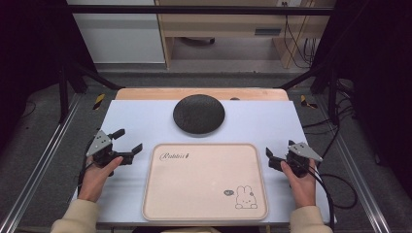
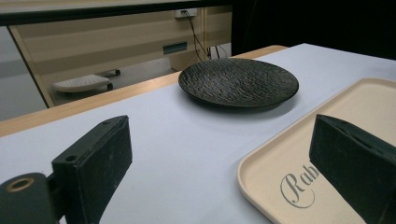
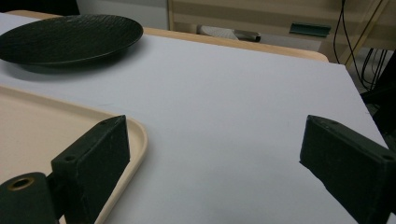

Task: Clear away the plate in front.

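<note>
We take the beige tray (image 1: 204,182) as our landmark; it lies flat on the pale worktop (image 1: 141,121), near the worktop's front edge, with a script logo at its far left corner and a small rabbit drawing (image 1: 245,198) at its near right corner; its surface is bare. Our left tool (image 1: 127,141) hovers just off the tray's far left corner, held in our left hand (image 1: 99,172); its jaws stand wide apart and grip nothing; in the left gripper view (image 2: 219,158) one jaw sits over the worktop and the other over the tray's rim beside the logo. Our right tool (image 1: 270,156) waits just off the tray's right edge, held in our right hand (image 1: 300,179); its jaws are likewise spread wide with nothing between them; in the right gripper view (image 3: 215,158) one jaw overlaps the tray's rounded rim and the other hangs over the bare worktop. The black plate (image 1: 198,114) rests on the worktop just beyond the tray's far edge, about centred on it and apart from it; its textured surface is bare, and both tools are well apart from it.
</note>
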Motion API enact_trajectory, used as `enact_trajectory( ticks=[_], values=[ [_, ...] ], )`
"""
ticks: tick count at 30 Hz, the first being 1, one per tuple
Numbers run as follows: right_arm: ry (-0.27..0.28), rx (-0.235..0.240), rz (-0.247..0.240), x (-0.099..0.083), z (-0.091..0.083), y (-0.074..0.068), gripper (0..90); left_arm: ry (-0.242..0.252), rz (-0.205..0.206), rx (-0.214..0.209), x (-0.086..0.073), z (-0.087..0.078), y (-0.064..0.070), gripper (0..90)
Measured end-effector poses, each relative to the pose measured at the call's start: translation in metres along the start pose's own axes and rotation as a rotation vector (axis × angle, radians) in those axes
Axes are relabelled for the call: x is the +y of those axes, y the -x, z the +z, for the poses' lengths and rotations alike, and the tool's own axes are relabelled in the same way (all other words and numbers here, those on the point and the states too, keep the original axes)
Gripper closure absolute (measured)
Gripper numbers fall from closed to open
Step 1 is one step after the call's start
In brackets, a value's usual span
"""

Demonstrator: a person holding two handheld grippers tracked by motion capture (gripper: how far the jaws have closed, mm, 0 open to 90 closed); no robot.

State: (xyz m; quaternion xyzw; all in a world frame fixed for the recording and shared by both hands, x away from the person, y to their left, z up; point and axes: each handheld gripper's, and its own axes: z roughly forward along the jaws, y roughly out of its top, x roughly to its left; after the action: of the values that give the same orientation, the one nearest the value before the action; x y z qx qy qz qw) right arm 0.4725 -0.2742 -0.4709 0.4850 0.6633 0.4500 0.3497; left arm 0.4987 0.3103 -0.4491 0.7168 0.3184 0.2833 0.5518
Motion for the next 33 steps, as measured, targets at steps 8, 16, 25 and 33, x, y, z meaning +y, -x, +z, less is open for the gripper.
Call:
enact_trajectory(
  ticks=[8,16,25,33],
  values=[
    [-0.006,-0.002,-0.003,0.000,0.000,-0.001,8.4,-0.026,0.018,-0.026,-0.001,0.005,0.006,3.8],
    [0.001,-0.014,0.016,0.001,-0.002,-0.001,7.9,-0.020,0.091,-0.066,0.005,0.005,0.011,3.9],
    [0.018,-0.020,0.028,0.004,-0.017,-0.008,5.6,-0.092,0.355,-0.127,0.039,0.026,0.018,5.1],
    [0.016,-0.074,-0.037,0.007,-0.032,-0.024,5.9,-0.140,0.486,-0.129,0.059,0.050,0.012,5.3]
  ],
)
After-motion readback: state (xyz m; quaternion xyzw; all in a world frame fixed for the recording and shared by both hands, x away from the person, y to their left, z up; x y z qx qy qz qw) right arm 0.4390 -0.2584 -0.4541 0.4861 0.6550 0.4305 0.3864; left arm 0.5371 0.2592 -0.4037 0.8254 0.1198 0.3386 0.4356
